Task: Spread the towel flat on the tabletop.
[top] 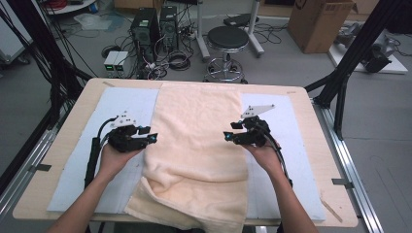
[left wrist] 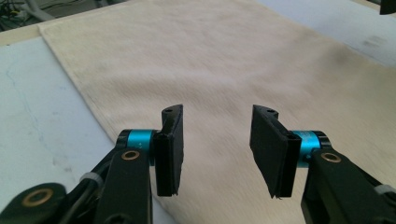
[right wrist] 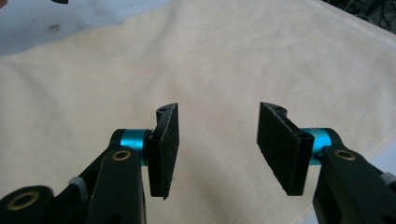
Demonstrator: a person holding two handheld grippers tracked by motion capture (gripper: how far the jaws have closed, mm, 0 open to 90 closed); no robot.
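A cream towel (top: pixel 197 141) lies lengthwise down the middle of the table, its near end doubled over and hanging past the front edge. My left gripper (top: pixel 153 135) hovers at the towel's left edge, pointing inward with its jaws open. My right gripper (top: pixel 227 135) is at the towel's right edge, also pointing inward and open. In the left gripper view the open gripper (left wrist: pixel 217 114) has nothing between its pads, with towel (left wrist: pixel 210 56) beneath. The right gripper view shows the same: an open gripper (right wrist: pixel 217 109) over towel (right wrist: pixel 210 60).
A white mat (top: pixel 121 104) covers the wooden table (top: pixel 92 87) under the towel. Beyond the table's far edge stand a round stool (top: pixel 227 39), computer towers (top: pixel 145 24) with cables and a cardboard box (top: pixel 318 22). A black frame post (top: pixel 350 58) rises at the right.
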